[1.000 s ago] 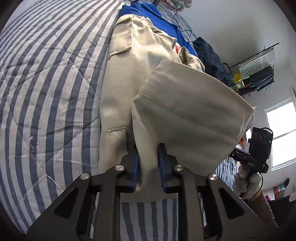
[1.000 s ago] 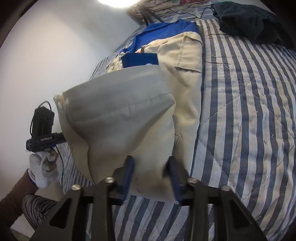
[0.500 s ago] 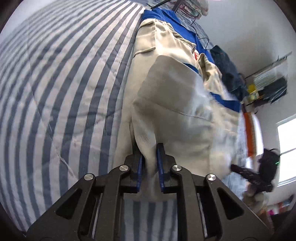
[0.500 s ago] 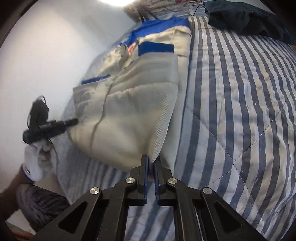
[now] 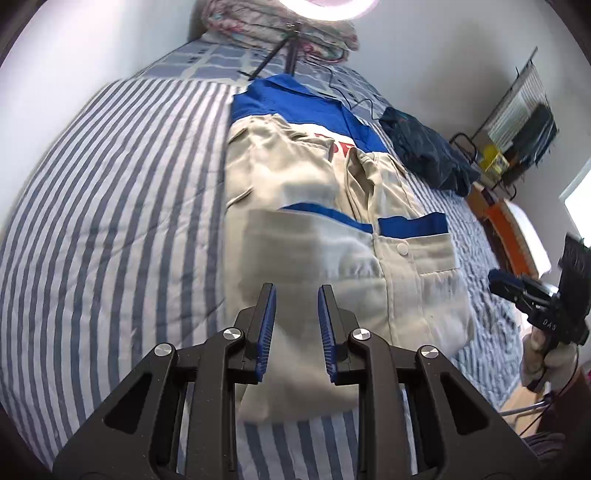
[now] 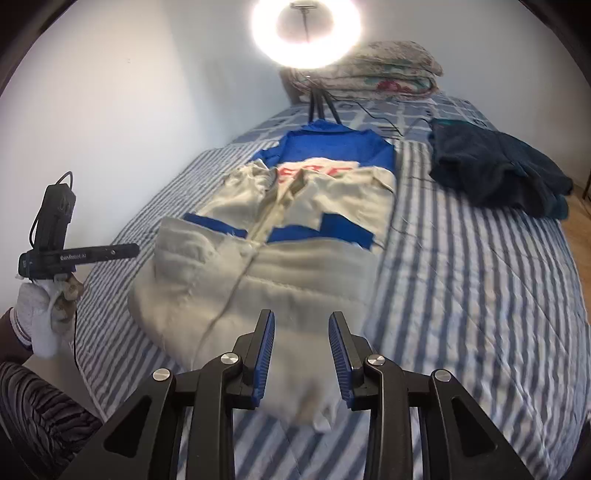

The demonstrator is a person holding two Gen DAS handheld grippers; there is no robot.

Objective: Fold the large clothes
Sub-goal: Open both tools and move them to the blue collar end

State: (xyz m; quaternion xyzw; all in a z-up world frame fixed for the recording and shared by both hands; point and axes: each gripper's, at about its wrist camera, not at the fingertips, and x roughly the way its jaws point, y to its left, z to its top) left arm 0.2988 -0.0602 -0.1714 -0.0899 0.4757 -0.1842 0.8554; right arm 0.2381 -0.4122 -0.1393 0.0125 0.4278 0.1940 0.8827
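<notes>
a beige-and-blue work jacket [image 6: 273, 254] is lying lengthwise down the striped quilt [image 6: 480, 295], its folded hem nearest and collar pointing away toward the ring light [image 6: 306, 31]. the left gripper [image 5: 295, 317] and right gripper [image 6: 302, 341] are hovering just above that hem, jaws opening, nothing between them; the twill is sagging softly, creased.
</notes>
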